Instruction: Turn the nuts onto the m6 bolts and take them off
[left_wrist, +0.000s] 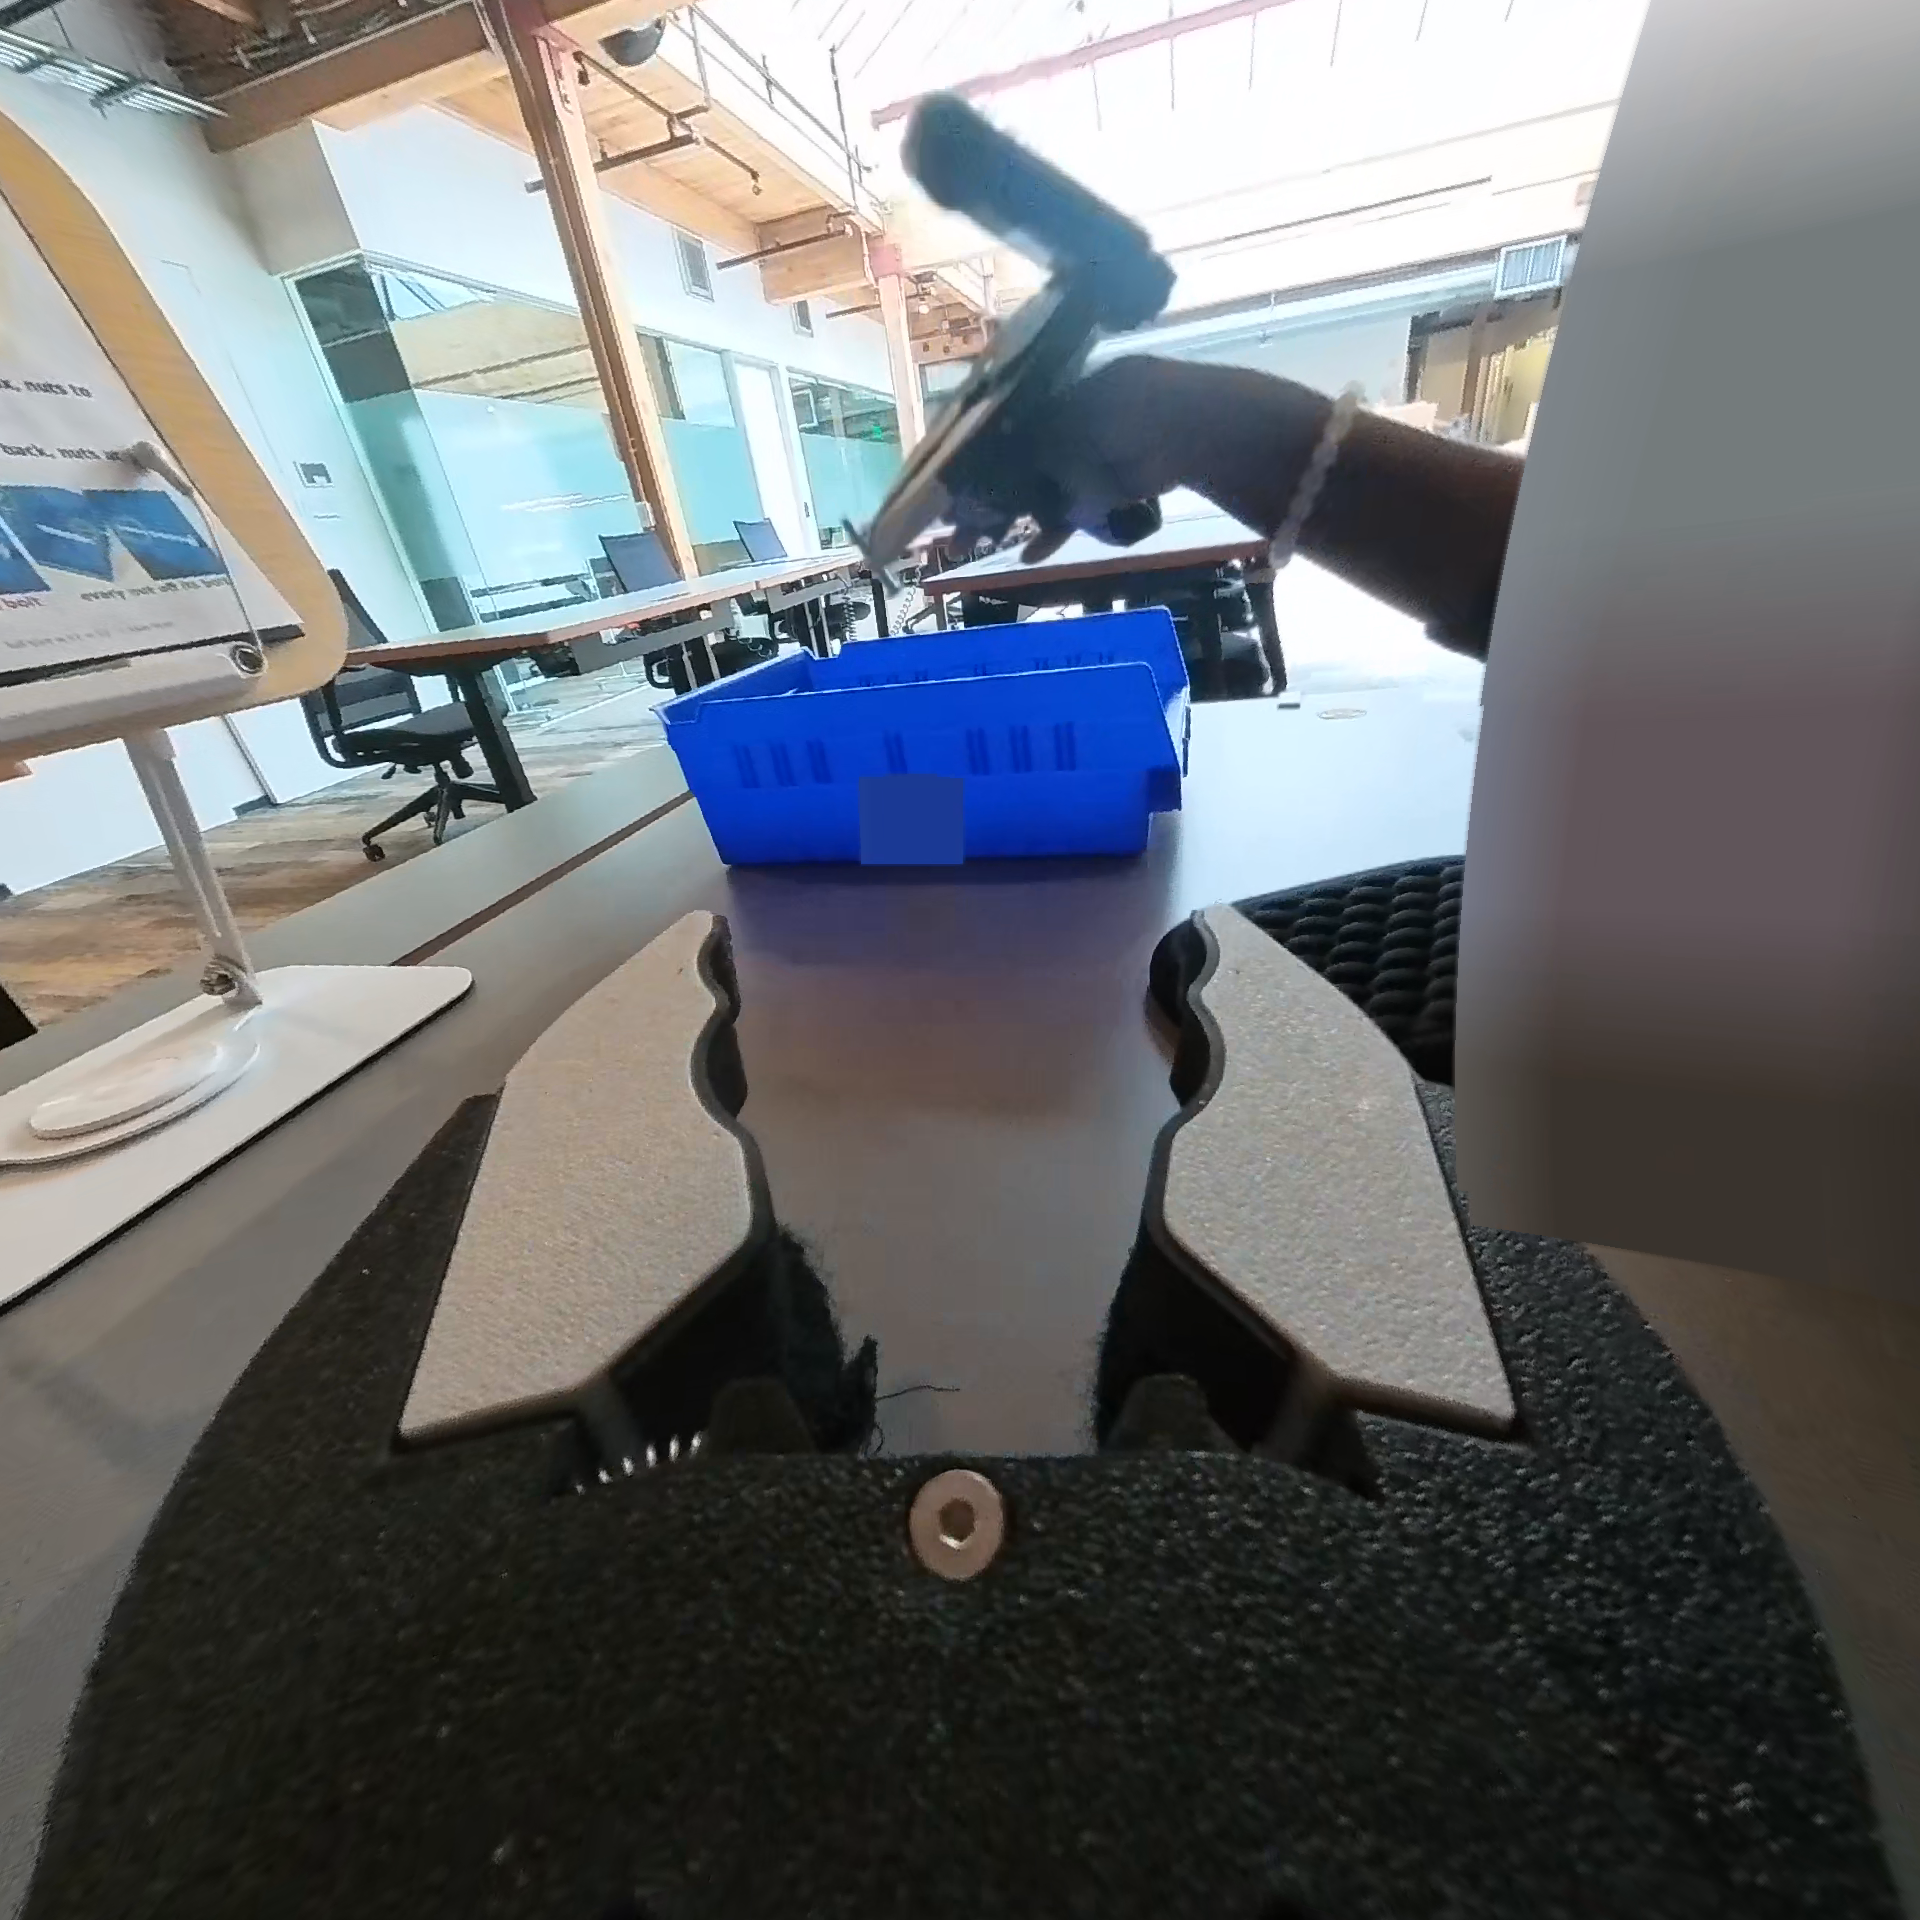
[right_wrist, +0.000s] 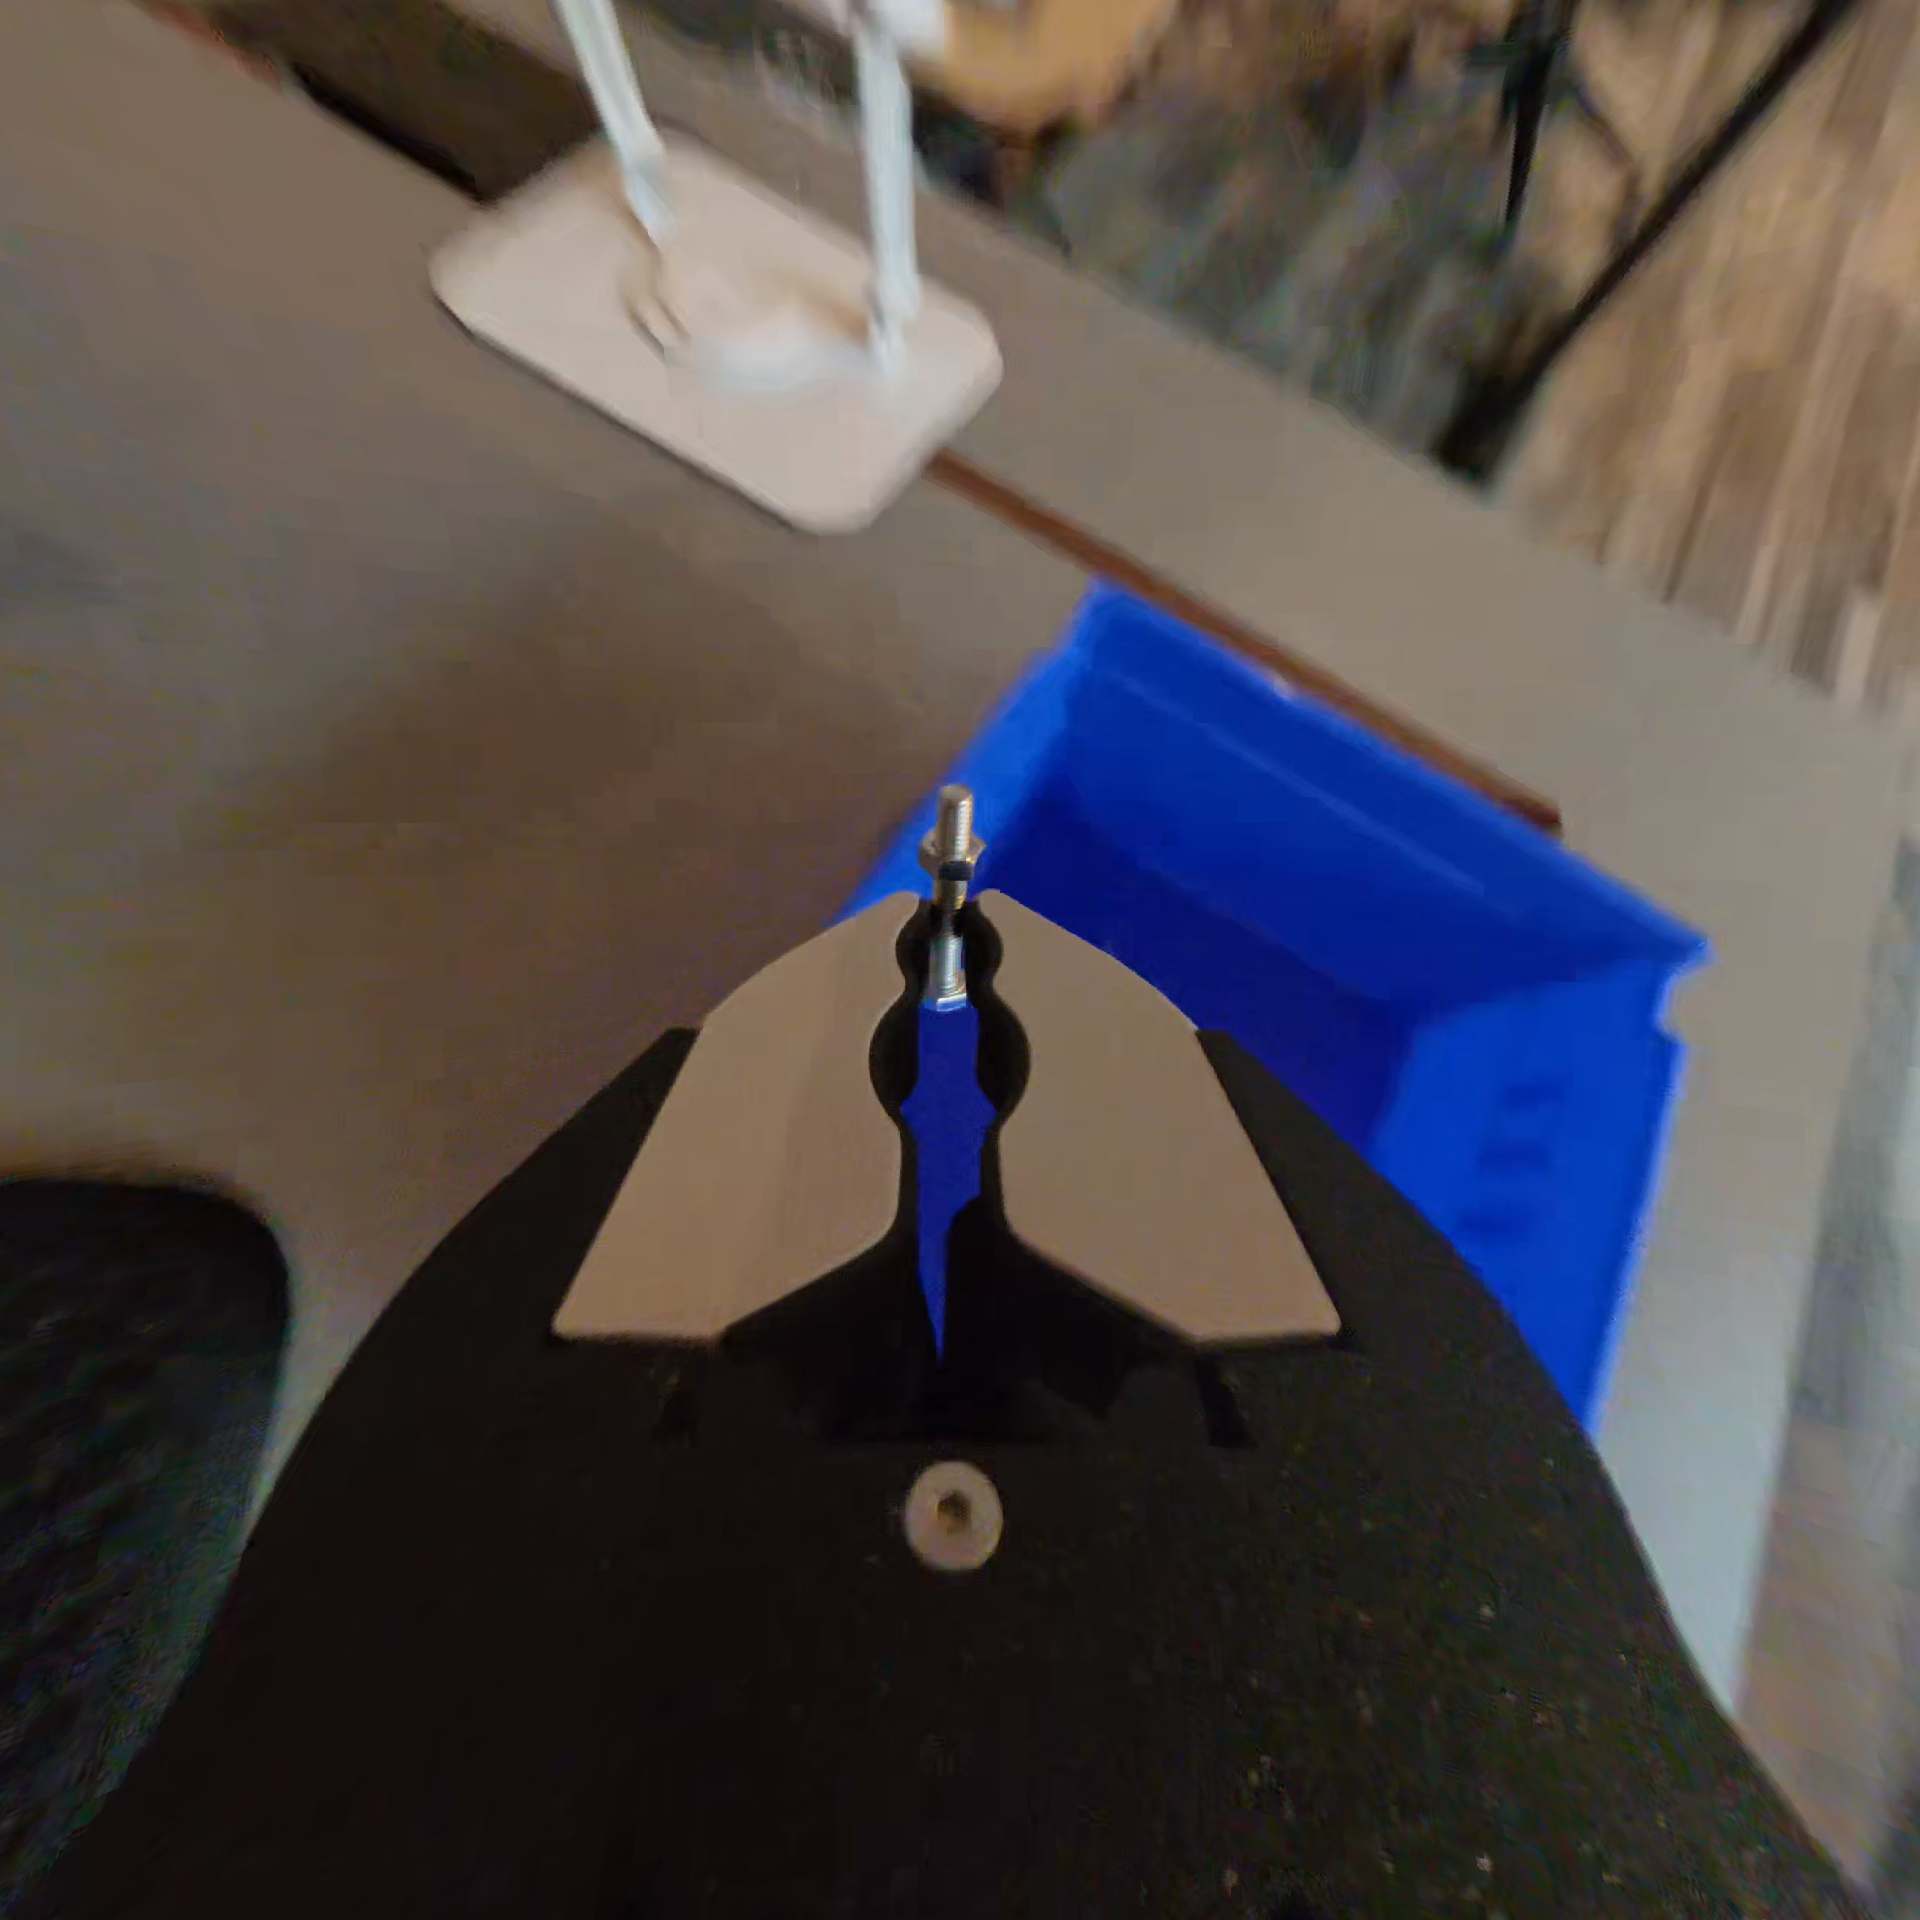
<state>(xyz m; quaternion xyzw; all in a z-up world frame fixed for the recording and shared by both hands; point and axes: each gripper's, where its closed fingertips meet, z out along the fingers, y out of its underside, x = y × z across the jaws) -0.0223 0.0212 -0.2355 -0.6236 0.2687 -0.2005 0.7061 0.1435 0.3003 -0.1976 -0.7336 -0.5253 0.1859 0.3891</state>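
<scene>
Blue bin (left_wrist: 935, 769) blocks bare table (left_wrist: 935, 1091) ahead.

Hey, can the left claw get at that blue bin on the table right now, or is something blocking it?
Probably yes. The left claw stands wide open with nothing between its fingers, and only bare tabletop lies between it and the blue bin. The right claw, holding a bolt, is above the bin, not in the path.

So the bin (left_wrist: 935, 769) sits mid-frame on the table (left_wrist: 1351, 790) in the left wrist view, straight ahead of the left gripper (left_wrist: 951, 1029), whose jaws are spread wide. A stand (left_wrist: 208, 1029) is at the left edge. Right gripper (left_wrist: 883, 551) hangs above the bin, upper middle, pinching a bolt (right_wrist: 953, 894) with a nut (right_wrist: 953, 854) on it.
</scene>
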